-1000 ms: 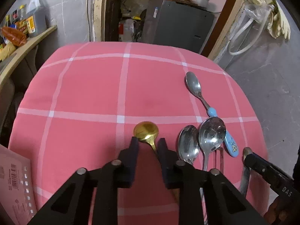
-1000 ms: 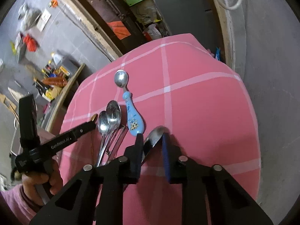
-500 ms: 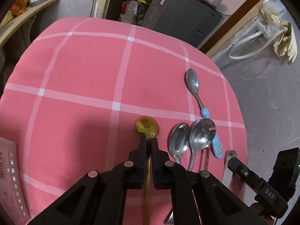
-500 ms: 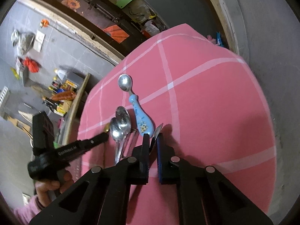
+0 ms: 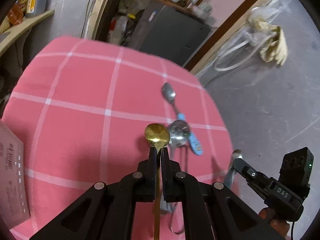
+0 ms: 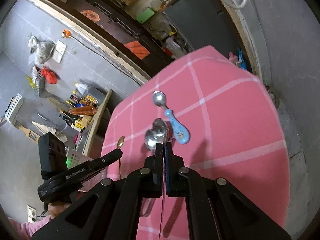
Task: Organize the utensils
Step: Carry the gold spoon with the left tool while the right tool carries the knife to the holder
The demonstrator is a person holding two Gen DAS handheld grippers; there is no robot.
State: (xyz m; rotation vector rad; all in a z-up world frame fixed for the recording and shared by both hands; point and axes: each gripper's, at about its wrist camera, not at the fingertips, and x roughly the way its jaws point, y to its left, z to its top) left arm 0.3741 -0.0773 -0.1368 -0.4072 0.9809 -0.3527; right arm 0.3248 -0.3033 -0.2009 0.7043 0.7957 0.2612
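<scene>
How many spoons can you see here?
5: gold spoon in left gripper, steel spoon in right gripper, two steel spoons and blue-handled spoon on tablecloth.

Pink cloth [image 5: 76,92], white grid lines; gold spoon [image 5: 157,135]; blue-handled spoon [image 6: 177,128], cartoon print; black tongs [image 5: 159,154].

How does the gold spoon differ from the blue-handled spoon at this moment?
The gold spoon is gold all over; the blue-handled spoon has a silver bowl and a chunky blue handle. The gold spoon is clamped in the left tongs, above the cloth; the blue-handled spoon lies flat, ungripped. Both point bowl-first away from the camera.
</scene>
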